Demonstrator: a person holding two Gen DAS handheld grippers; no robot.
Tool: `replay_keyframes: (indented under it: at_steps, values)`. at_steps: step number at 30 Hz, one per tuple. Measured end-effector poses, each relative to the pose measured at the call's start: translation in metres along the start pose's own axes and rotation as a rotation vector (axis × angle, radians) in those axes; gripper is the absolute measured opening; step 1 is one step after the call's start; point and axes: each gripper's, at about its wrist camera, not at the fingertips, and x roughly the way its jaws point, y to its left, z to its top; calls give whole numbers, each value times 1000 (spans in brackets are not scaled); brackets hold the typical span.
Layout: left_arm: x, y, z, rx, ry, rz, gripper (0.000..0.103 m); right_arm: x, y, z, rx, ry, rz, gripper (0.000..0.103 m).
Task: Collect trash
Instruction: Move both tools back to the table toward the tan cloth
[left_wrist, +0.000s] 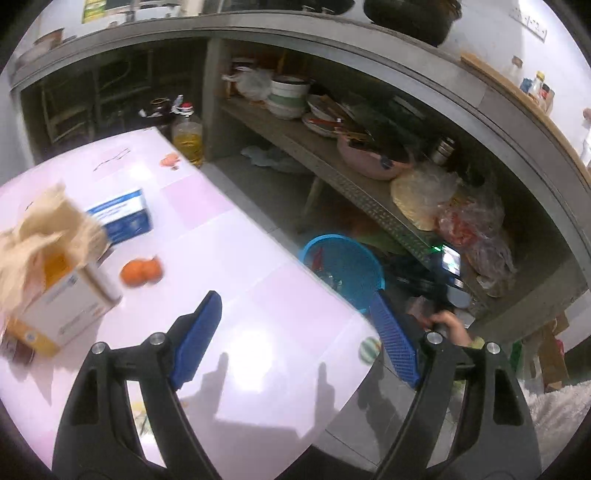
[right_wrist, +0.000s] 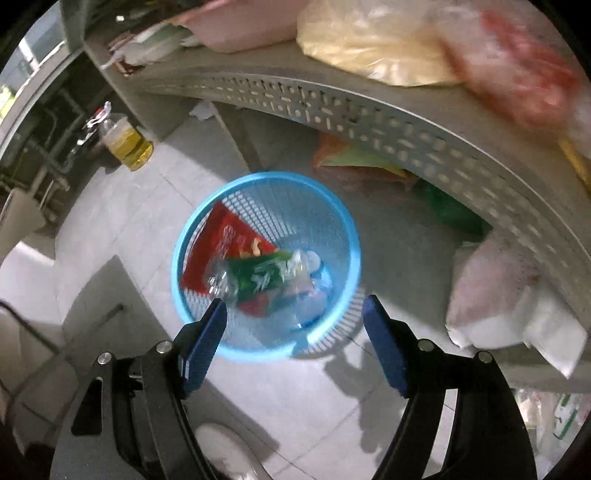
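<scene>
Below the right gripper (right_wrist: 295, 321), whose jaws stand apart with nothing between them, the blue basket (right_wrist: 332, 210) is seen on the floor, holding a red wrapper (right_wrist: 225, 240) and a green-labelled crushed bottle (right_wrist: 258, 277). Such trash is judged light, thin and crackly, best pinched at a free edge. The left gripper (left_wrist: 295, 325), jaws likewise apart and empty, is held over the pink table (left_wrist: 258, 295); crumpled paper (left_wrist: 44, 229) lies at ten o'clock, soft and easily pinched by a fold.
</scene>
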Motion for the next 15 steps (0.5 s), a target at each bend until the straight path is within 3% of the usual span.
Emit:
replay_keyframes:
  at_steps: [9, 15]
  values:
    - [-47, 29, -43, -13, -103, 81, 82, -86, 28, -47, -93, -71, 55, 75]
    - [-79, 60, -69, -75, -171, 134, 83, -157, 77, -46, -169, -165, 213, 78]
